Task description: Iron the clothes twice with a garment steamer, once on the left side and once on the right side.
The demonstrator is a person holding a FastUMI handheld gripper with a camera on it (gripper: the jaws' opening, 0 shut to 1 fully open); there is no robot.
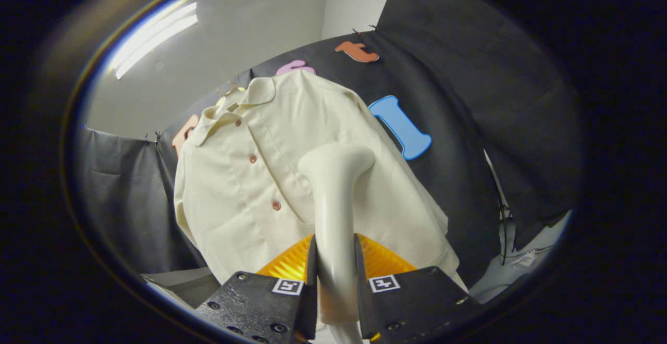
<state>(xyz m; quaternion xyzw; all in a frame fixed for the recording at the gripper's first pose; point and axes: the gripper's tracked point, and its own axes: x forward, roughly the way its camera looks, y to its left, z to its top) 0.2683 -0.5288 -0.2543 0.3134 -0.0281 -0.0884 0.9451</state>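
A cream button-up shirt (pixel 245 177) with a collar and reddish buttons hangs in front of the black booth wall. My gripper (pixel 335 266) is shut on the handle of a cream garment steamer (pixel 333 193), both fingers pressing its sides. The steamer rises straight ahead between the fingers. Its head (pixel 338 159) rests against or very near the shirt's front, to the right of the button placket, about mid-chest. I cannot tell whether the head touches the cloth.
Black cloth walls (pixel 458 114) surround the shirt. A dark cable (pixel 503 219) hangs at the right, with a pale floor or surface (pixel 526 260) below it. A ceiling light (pixel 156 36) glows overhead to the left.
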